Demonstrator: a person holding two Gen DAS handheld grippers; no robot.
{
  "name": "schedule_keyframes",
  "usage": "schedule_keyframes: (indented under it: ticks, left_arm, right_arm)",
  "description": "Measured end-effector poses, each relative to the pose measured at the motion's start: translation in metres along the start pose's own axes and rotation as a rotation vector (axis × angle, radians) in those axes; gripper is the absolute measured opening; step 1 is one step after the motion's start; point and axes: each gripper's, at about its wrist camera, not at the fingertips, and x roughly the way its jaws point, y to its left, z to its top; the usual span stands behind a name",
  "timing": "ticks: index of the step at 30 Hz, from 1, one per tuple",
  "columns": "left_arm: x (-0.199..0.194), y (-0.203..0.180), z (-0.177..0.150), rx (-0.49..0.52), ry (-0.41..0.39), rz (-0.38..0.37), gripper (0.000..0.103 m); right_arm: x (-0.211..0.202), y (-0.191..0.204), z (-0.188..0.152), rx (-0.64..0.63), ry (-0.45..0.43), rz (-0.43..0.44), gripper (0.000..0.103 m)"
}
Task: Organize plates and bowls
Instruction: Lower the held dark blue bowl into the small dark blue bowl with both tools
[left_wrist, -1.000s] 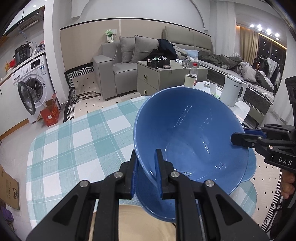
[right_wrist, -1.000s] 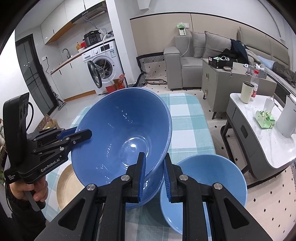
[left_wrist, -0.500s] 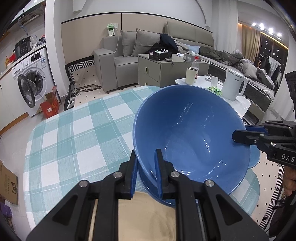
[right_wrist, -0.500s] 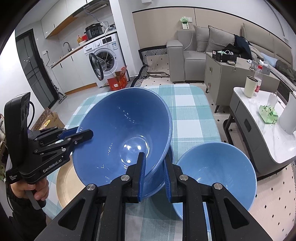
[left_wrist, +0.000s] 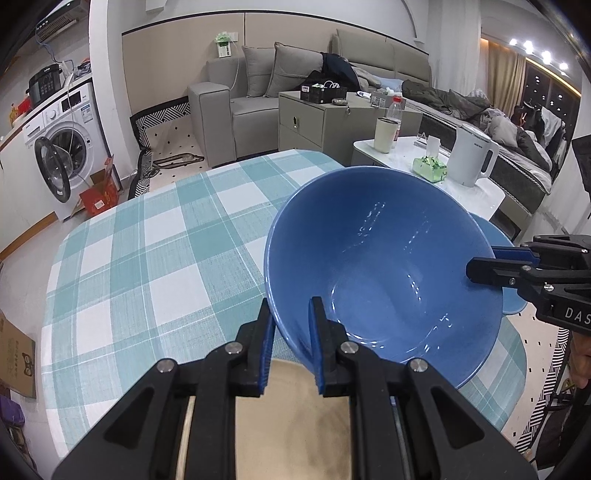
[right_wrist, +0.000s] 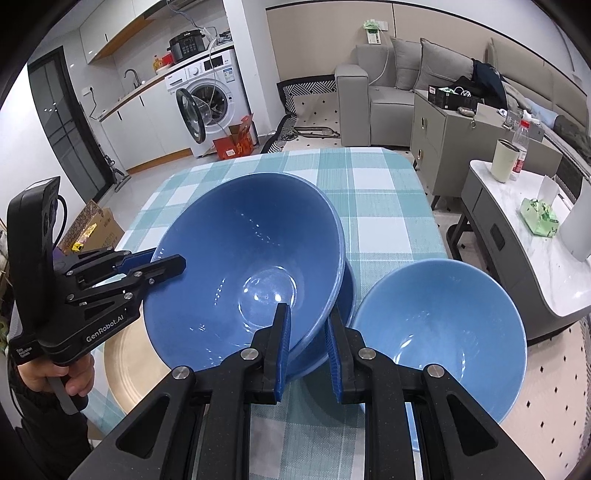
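Left wrist view: left tool pinching the near rim of a tilted dark blue bowl, above a tan plate on the checked surface; right tool clamped on the opposite rim. Right wrist view: same bowl pinched by right tool, tilted over another blue bowl beneath; lighter blue bowl just beside; left tool gripping the far rim.

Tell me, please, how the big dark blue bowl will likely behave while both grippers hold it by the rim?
The dark blue bowl looks glazed and shiny, so it may slip in the fingers. It seems rigid, probably ceramic, thus fragile if dropped. It hangs tilted above another bowl, so released unevenly it could tip.
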Motion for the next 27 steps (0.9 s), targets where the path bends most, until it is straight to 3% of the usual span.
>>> schedule_keyframes:
  ticks: [27]
  left_arm:
    - [0.023, -0.004, -0.007, 0.017, 0.07, 0.017, 0.016]
  right_arm:
    - [0.027, 0.011, -0.01, -0.059, 0.059, -0.097, 0.022]
